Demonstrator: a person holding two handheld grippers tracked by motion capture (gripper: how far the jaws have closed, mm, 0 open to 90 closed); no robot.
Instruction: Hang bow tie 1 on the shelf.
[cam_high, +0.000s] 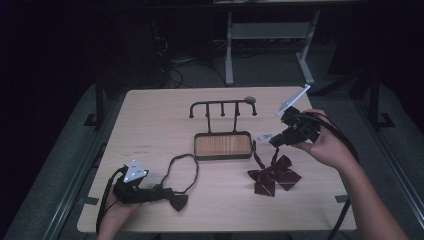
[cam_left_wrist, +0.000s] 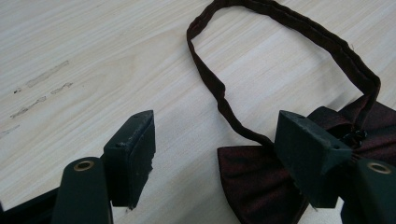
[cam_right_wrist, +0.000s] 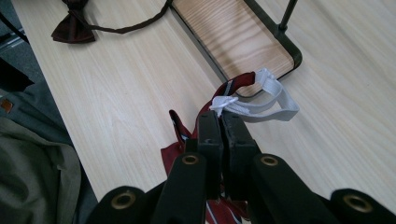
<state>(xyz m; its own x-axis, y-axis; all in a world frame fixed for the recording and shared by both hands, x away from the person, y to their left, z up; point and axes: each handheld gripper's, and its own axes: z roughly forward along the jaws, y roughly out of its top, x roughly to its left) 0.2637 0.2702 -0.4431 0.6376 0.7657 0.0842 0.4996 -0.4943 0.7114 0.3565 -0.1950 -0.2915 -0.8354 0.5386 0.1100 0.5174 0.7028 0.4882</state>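
Bow ties, two. Left: plain dark tie with neck loop flat on counter, left gripper jaws spread wide around its bow, gripping nothing. Centre: hook rack on an empty tray. Right: striped tie; right gripper jaws clamped on its white elastic strap. Step: lifting strap; next, likely loop it over a hook.

Two handheld tongs, matte black bodies. Left tongs: grey three-cornered plate on top with small dark screw holes, thick black cable looping back past the wrist. Right tongs: same grey plate, black cables trailing along the forearm. Jaws: flat black arms, brass-ringed rivet hole near each tip, blocky black rubber pads, edges chipped and scuffed. Right-side pads same type, narrow, ribbed face. Forearms bare, no sleeves visible.
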